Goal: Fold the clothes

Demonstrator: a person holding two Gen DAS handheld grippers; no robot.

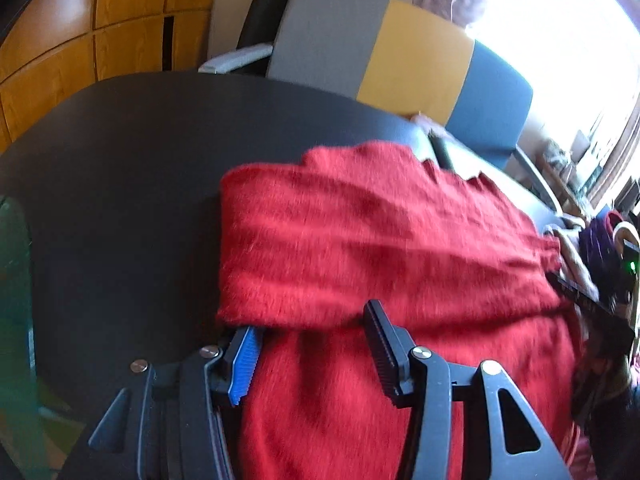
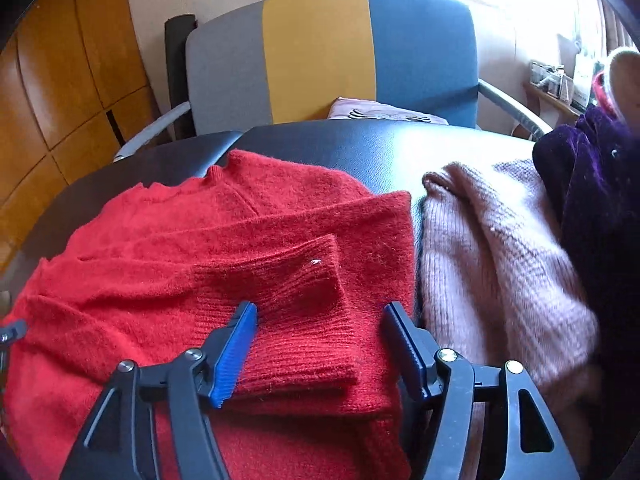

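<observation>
Red sweater [image 2: 224, 240]: lies partly folded on the black bench [image 1: 120, 152], ribbed cuff of one sleeve laid across the body.
Left hand-held gripper [image 1: 310, 350]: released, fingers spread over the sweater's near edge (picture blurred).
Right hand-held gripper [image 2: 320, 340]: released, fingers either side of the cuff; contact unclear.
Pink knit [image 2: 500, 260]: just beside the sweater, on its right.
Purple garment [image 2: 592, 184]: piled past the pink knit.
Chair [image 2: 328, 52]: behind the bench, grey, yellow and blue back.
</observation>
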